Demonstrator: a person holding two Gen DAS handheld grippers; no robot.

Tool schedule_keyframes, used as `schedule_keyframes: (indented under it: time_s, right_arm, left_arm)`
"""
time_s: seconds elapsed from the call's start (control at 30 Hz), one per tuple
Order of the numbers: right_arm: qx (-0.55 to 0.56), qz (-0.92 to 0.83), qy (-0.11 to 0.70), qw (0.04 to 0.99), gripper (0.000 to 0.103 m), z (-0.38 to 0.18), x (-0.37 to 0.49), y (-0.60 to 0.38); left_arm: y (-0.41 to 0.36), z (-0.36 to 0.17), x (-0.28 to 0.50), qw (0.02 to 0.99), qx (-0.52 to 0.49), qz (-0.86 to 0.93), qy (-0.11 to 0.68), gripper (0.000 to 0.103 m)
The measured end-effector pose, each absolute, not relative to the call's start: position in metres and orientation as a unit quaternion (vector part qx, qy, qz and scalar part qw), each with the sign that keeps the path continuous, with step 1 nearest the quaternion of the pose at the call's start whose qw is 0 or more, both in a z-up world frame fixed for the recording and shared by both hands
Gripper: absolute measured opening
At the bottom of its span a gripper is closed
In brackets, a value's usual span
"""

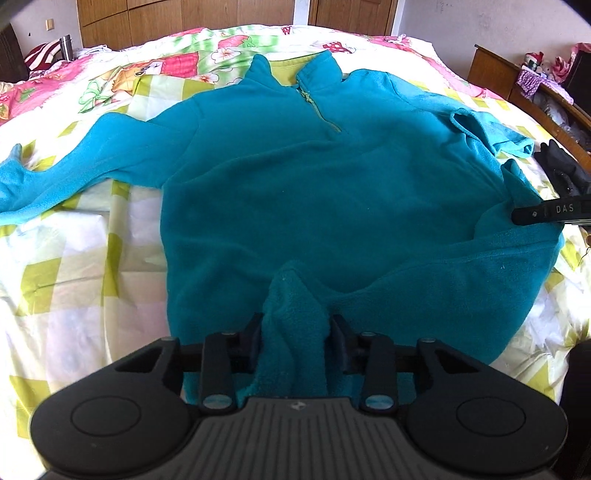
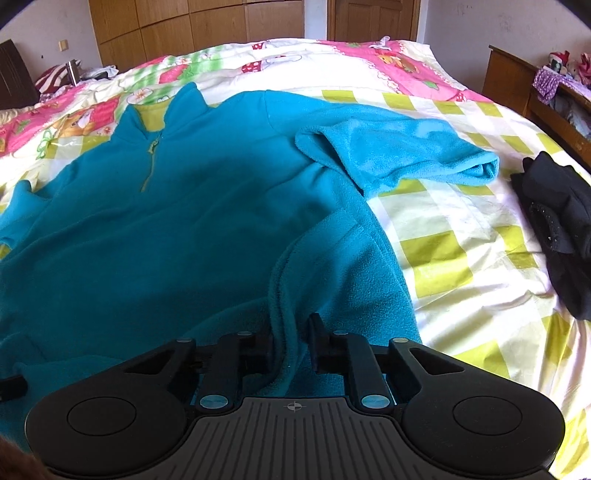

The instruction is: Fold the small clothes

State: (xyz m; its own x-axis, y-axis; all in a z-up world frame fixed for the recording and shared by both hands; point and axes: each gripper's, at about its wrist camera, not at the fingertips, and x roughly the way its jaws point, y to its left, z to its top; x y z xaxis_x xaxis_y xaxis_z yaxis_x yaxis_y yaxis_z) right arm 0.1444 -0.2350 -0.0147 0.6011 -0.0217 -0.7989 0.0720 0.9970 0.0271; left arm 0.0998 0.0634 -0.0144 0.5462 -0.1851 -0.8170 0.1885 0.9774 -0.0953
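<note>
Left gripper [image 1: 295, 328] and right gripper [image 2: 291, 332] each clamp the teal fleece's [image 1: 314, 192] hem; fingertips buried in fabric.

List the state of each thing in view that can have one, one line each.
Teal fleece pullover: spread face up on the bed, hem bunched in both tongs.
Pullover's zip: closed partway, collar open.
Sleeve: doubled back on itself.
Left tongs: shut on the hem.
Right tongs: shut on the hem.
Black garment: lying crumpled, untouched.

Checked bedsheet [image 2: 443, 236]; dark garment [image 2: 557, 229] on it; wooden wardrobe [image 2: 192, 29] behind.
</note>
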Motion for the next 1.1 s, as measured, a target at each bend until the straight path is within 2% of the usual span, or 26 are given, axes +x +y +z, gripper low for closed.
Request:
schedule_keyframes:
  time_s: [0.07,0.5,0.7,0.73,0.77,0.87,1.1]
  right_arm:
    - [0.047,-0.02,0.442,0.896,0.009,-0.006,0.14,-0.241]
    - [0.089,0.003,0.399,0.912,0.007,0.034,0.119,-0.256]
    - [0.036,0.016,0.471,0.881,0.007,0.016,0.075,-0.262]
    - [0.024,0.015,0.491,0.871,0.009,0.013,0.062,-0.264]
    - [0.011,0.017,0.51,0.86,0.016,0.011,0.054,-0.266]
    - [-0.023,-0.005,0.545,0.838,0.019,0.012,0.027,-0.269]
    - [-0.076,-0.001,0.526,0.847,0.019,0.05,-0.009,-0.253]
  left_arm:
    - [0.064,-0.01,0.093,0.881,0.002,-0.114,0.46,0.036]
    - [0.075,0.018,0.083,0.897,-0.019,-0.14,0.418,0.033]
    - [0.066,0.015,0.032,0.863,0.039,-0.233,0.447,0.033]
    - [0.065,0.015,0.025,0.858,0.05,-0.239,0.453,0.033]
    - [0.066,0.017,0.019,0.853,0.056,-0.244,0.457,0.034]
    - [0.075,0.027,0.004,0.848,0.058,-0.244,0.467,0.036]
    - [0.087,0.058,-0.008,0.866,0.049,-0.221,0.447,0.039]
